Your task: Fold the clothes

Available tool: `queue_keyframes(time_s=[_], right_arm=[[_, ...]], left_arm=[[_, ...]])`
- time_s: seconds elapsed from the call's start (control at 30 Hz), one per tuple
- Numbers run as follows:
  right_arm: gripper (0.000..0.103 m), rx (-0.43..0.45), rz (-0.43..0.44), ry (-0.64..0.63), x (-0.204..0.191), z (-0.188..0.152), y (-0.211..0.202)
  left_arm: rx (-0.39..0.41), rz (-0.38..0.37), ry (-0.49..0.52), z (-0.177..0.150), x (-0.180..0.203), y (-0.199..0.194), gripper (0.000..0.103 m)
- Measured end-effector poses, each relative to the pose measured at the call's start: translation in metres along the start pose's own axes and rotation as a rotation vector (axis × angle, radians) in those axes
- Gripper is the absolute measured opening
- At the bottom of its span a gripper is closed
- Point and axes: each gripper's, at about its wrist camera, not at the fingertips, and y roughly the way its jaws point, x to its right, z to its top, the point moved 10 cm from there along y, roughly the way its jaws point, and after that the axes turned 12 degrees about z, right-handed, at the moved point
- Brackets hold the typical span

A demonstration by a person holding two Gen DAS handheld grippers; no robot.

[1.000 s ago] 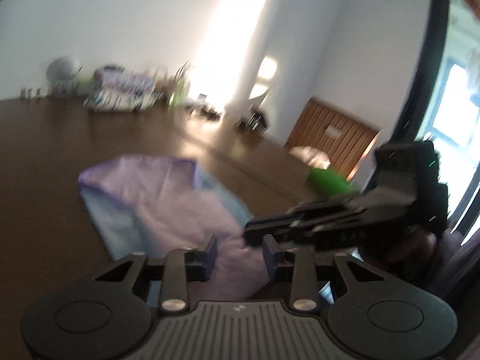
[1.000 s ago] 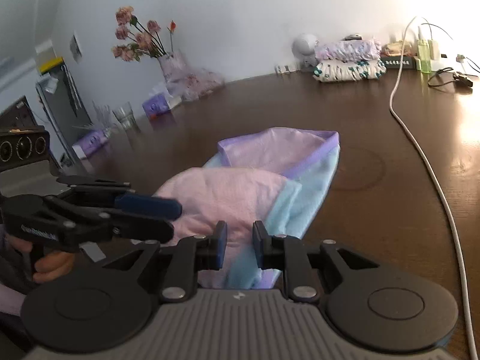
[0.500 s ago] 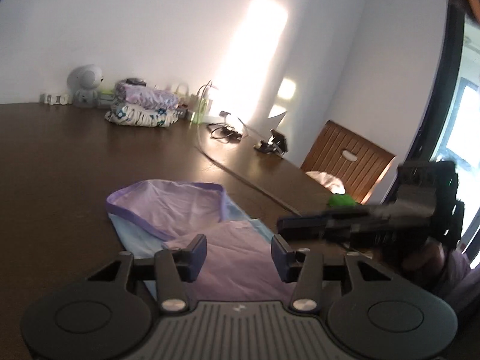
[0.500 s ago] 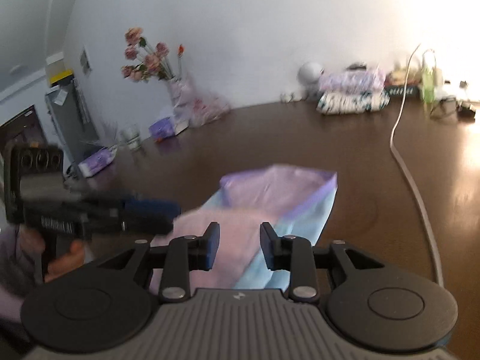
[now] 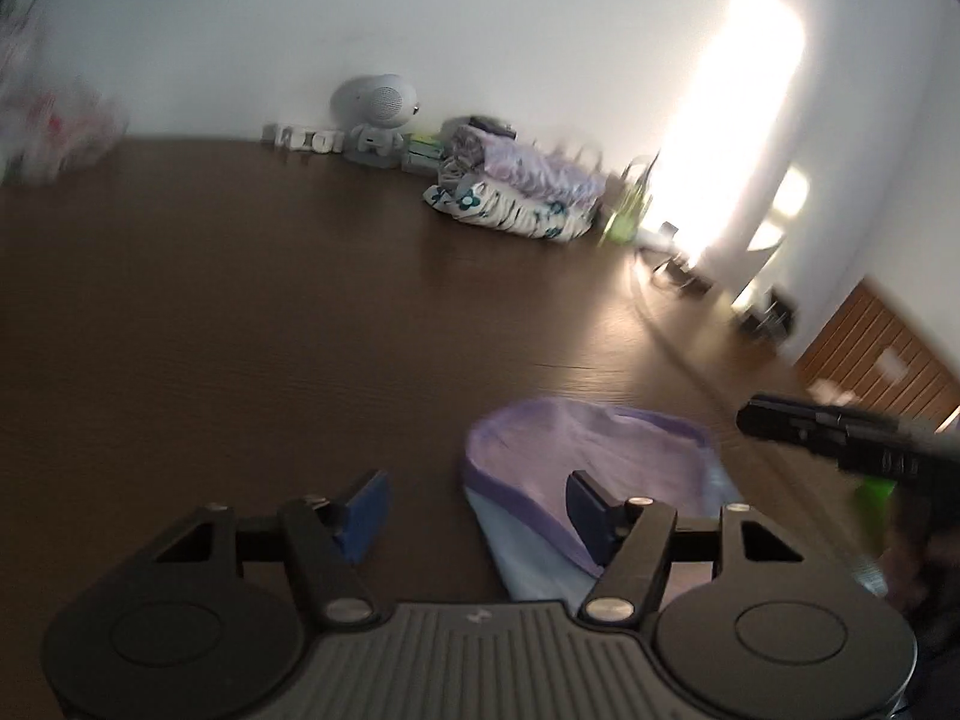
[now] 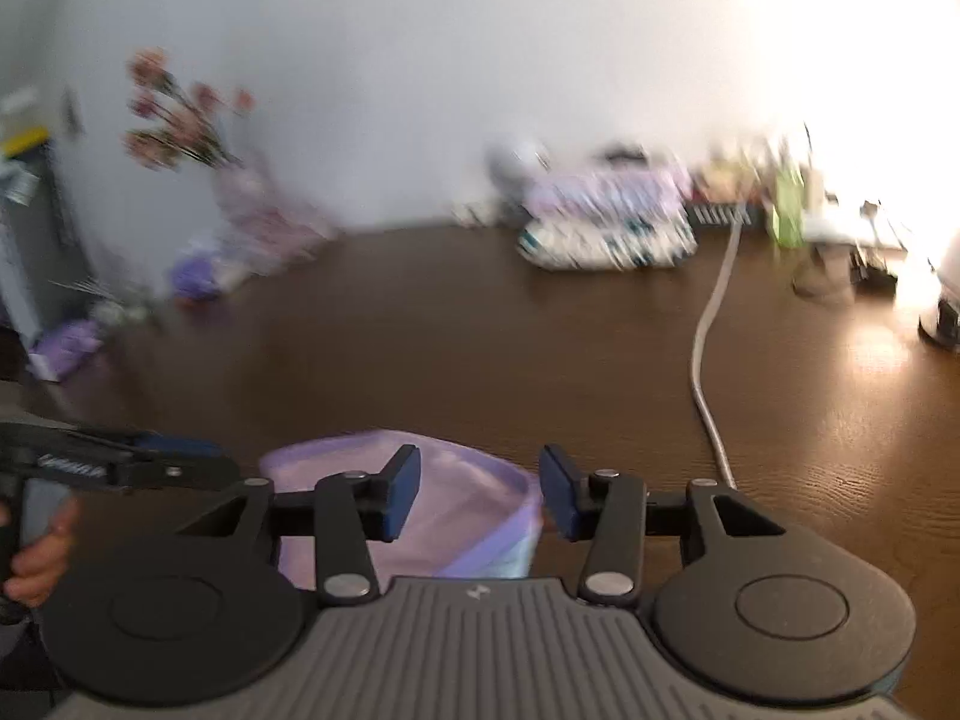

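A folded lilac and pale blue garment [image 5: 600, 468] lies on the dark wooden table [image 5: 240, 312]. It also shows in the right wrist view [image 6: 456, 510]. My left gripper [image 5: 474, 510] is open and empty, raised above the garment's left edge. My right gripper [image 6: 480, 492] is open and empty, above the garment's far right corner. The right gripper's fingers also show in the left wrist view [image 5: 828, 429] at the right. The left gripper shows in the right wrist view [image 6: 120, 465] at the left.
A stack of folded clothes [image 5: 516, 198] sits at the table's far side, also in the right wrist view [image 6: 606, 222]. A white robot figure [image 5: 378, 114] stands beside it. A grey cable [image 6: 711, 360] runs across the table. Flowers [image 6: 174, 114] stand far left. A wooden chair [image 5: 876, 348] stands right.
Both grippers have opened wide, let go of the garment, and lifted and tilted up away from it. The garment now lies folded on the table.
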Motion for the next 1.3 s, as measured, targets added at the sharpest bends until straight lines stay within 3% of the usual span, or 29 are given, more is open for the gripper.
queue_keyframes(time_s=[0.07, 0.17, 0.23, 0.3, 0.4, 0.47, 0.57, 0.63, 0.77, 0.83, 0.93, 0.97, 1.03, 1.07, 1.1, 1.17, 1.23, 1.3], right_arm=[[0.043, -0.041, -0.010, 0.039, 0.015, -0.001, 0.015], [0.032, -0.069, -0.009, 0.089, 0.025, -0.010, 0.023], [0.027, -0.083, 0.001, 0.088, 0.022, -0.015, 0.026], [0.018, -0.091, 0.017, 0.080, 0.018, -0.019, 0.027], [0.005, -0.092, 0.015, 0.073, 0.013, -0.023, 0.026], [0.004, -0.059, 0.035, 0.088, 0.010, -0.020, 0.014], [0.003, 0.018, 0.091, 0.070, -0.001, -0.014, -0.020], [0.003, 0.078, 0.137, 0.044, -0.010, -0.011, -0.047], [0.003, 0.130, 0.251, -0.192, -0.052, -0.039, -0.105], [0.004, 0.069, 0.301, -0.222, -0.064, -0.065, -0.120], [0.007, -0.033, 0.270, -0.218, -0.061, -0.092, -0.126], [0.010, -0.027, 0.281, -0.224, -0.063, -0.091, -0.131], [0.027, -0.016, 0.303, -0.236, -0.067, -0.090, -0.141], [0.051, 0.016, 0.328, -0.242, -0.071, -0.084, -0.145], [0.060, 0.048, 0.353, -0.247, -0.074, -0.079, -0.149], [0.060, 0.105, 0.383, -0.257, -0.080, -0.068, -0.154], [0.062, 0.120, 0.358, -0.254, -0.078, -0.061, -0.147], [0.062, 0.076, 0.281, -0.239, -0.065, -0.060, -0.127]], left_arm=[[-0.012, 0.045, 0.033, 0.009, 0.006, 0.012, 0.063], [-0.040, -0.013, 0.042, 0.009, 0.020, 0.023, 0.061], [-0.050, 0.013, 0.066, 0.007, 0.023, 0.028, 0.041], [-0.055, 0.017, 0.074, 0.005, 0.025, 0.032, 0.009], [-0.035, -0.011, 0.070, 0.002, 0.027, 0.029, 0.003], [0.003, -0.035, 0.071, 0.003, 0.030, 0.017, 0.002], [0.072, -0.096, 0.106, 0.004, 0.041, -0.013, 0.001], [0.124, -0.091, 0.144, 0.002, 0.053, -0.039, 0.001], [0.197, -0.138, 0.223, -0.035, 0.074, -0.099, 0.001], [0.118, -0.147, 0.205, -0.072, 0.069, -0.103, 0.001], [0.018, -0.092, 0.089, -0.106, 0.040, -0.096, 0.002], [0.021, -0.080, 0.053, -0.106, 0.030, -0.100, 0.004], [0.046, -0.076, -0.007, -0.098, 0.016, -0.108, 0.010], [0.067, -0.085, -0.033, -0.091, 0.011, -0.112, 0.014], [0.088, -0.094, -0.057, -0.084, 0.007, -0.117, 0.018], [0.140, -0.128, -0.049, -0.068, 0.018, -0.123, 0.024], [0.171, -0.180, 0.021, -0.059, 0.047, -0.122, 0.033], [0.198, -0.238, 0.121, -0.056, 0.078, -0.122, 0.040]])
